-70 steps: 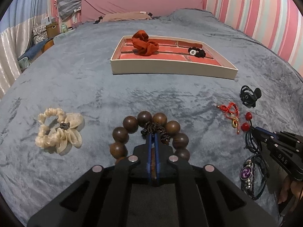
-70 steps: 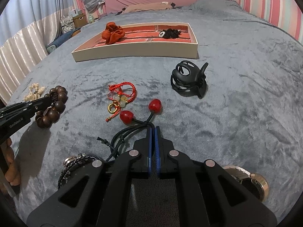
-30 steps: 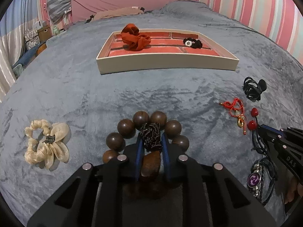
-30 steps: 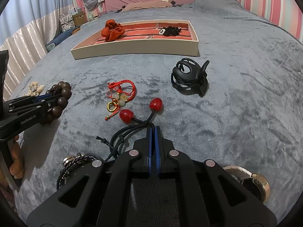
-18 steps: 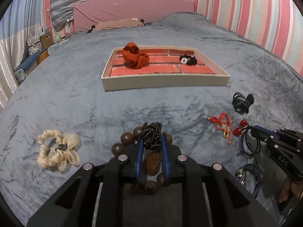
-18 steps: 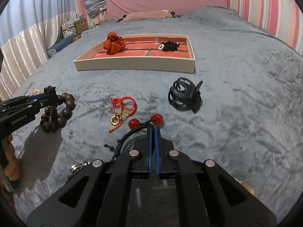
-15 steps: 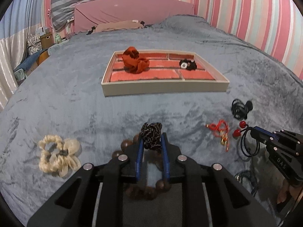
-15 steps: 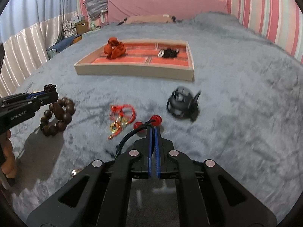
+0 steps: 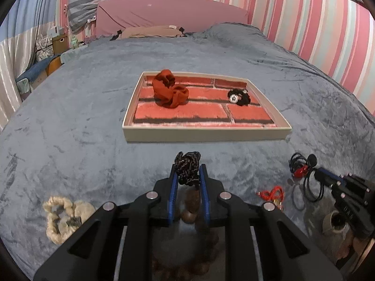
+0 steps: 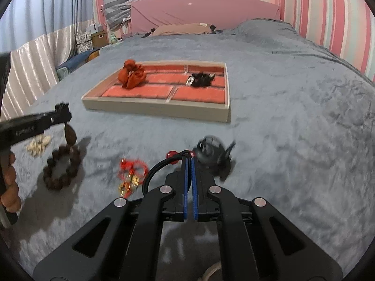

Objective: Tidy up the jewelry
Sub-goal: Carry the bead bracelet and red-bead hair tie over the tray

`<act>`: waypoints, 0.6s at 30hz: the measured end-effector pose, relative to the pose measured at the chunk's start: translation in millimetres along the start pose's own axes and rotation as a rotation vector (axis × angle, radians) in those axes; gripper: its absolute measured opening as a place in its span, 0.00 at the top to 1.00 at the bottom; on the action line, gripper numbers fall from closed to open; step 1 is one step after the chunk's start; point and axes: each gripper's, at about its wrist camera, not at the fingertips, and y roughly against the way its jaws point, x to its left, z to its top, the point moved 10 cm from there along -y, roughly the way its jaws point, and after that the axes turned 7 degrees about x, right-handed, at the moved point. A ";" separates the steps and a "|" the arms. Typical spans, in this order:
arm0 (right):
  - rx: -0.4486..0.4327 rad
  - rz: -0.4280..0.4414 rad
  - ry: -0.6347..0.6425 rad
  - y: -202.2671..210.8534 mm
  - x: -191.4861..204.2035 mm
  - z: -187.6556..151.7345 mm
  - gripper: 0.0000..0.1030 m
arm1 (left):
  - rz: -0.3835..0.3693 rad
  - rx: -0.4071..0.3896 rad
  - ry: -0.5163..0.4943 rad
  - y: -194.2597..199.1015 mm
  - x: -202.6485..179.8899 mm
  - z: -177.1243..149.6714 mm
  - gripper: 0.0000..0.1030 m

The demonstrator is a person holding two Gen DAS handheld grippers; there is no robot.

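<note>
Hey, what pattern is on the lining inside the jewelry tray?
A red brick pattern with dark mortar lines, on the tray lining; clearest in the left wrist view.

Grey bedspread (image 9: 70, 128), pink striped wall (image 9: 328, 35)

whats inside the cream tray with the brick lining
Inside the cream rectangular tray lie a rust-red fabric scrunchie at the left and a black hair tie with a silver charm at the right. The lining beneath them is covered.

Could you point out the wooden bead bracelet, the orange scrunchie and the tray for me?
wooden bead bracelet (image 10: 61, 172): right wrist view, on its hanging bead ring.
orange scrunchie (image 9: 169, 89): left wrist view, on its bunched fabric.
tray (image 9: 206, 134): left wrist view, on its near wall.
</note>
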 end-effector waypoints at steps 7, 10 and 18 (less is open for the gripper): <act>-0.037 -0.009 -0.008 -7.6 -17.9 69.2 0.96 | 0.005 -0.017 0.018 -6.4 4.9 53.8 0.82; -0.029 -0.010 -0.005 -23.9 -19.8 96.4 0.96 | 0.000 -0.015 0.029 -17.0 6.8 83.1 0.82; 0.021 -0.003 -0.062 -92.5 -31.8 157.3 0.96 | 0.057 0.002 0.018 -61.6 23.7 136.1 0.82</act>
